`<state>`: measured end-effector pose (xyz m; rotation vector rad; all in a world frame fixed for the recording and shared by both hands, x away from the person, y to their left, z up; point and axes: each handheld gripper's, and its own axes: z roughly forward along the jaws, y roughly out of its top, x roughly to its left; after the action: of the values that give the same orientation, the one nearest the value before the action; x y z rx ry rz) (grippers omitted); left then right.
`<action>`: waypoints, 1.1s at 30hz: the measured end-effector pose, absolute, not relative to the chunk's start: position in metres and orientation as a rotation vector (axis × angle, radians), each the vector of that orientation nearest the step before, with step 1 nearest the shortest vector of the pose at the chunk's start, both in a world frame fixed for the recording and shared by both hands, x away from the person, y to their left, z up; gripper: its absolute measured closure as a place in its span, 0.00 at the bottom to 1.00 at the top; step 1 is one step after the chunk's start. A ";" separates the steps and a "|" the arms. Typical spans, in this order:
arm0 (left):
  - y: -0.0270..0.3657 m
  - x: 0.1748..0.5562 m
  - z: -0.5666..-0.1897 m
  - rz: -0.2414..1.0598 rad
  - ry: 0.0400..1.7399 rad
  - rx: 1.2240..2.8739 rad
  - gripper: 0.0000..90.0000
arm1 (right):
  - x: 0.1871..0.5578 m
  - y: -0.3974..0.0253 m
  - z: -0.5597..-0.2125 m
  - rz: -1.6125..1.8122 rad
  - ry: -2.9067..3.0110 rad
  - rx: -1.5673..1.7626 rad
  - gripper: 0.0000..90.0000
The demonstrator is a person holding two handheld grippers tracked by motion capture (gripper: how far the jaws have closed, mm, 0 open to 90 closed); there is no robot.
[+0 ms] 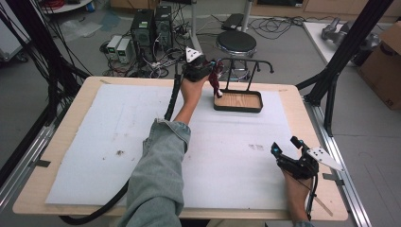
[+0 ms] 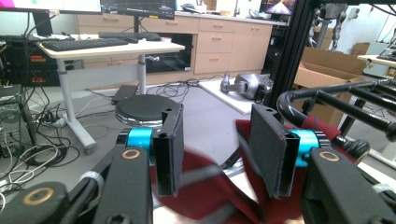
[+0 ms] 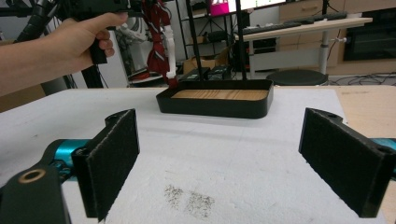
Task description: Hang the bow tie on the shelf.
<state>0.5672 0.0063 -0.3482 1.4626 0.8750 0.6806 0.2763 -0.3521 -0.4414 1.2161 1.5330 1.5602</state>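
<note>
Resting near the table's right near edge, the right gripper (image 1: 289,150) sits on the white mat (image 1: 118,142) with its jaws spread wide and nothing between them. Farther off, past the denim sleeve (image 1: 156,179), the left gripper (image 1: 210,66) is raised at the far side of the table, just left of the rack's crossbar (image 2: 327,95). A dark red cloth item (image 3: 159,32) hangs from there, its lower end dangling at the left end of the wooden tray (image 1: 238,100). In the left gripper view the red fabric lies low between the jaws, which stand partly apart; whether they pinch it I cannot tell. The step seems to be hanging the cloth on the rack. To do it well, keep it draped evenly across the bar before letting go, so that its weight does not drag it off.
</note>
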 end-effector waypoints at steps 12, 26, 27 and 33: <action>0.028 0.551 -0.327 0.695 0.809 1.507 0.56 | 0.276 -0.352 -0.441 1.552 1.534 1.208 0.13; 0.074 0.519 -0.300 0.701 0.791 1.531 0.46 | 0.275 -0.352 -0.441 1.544 1.530 1.211 0.13; 0.078 0.517 -0.298 0.701 0.791 1.530 0.45 | 0.275 -0.352 -0.441 1.544 1.530 1.210 0.13; 0.098 0.500 -0.287 0.709 0.789 1.525 0.41 | 0.276 -0.352 -0.441 1.545 1.528 1.209 0.13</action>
<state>0.5005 0.0983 -0.2872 1.5252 0.7888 0.7088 0.2756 -0.3517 -0.4412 1.2094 1.5277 1.5454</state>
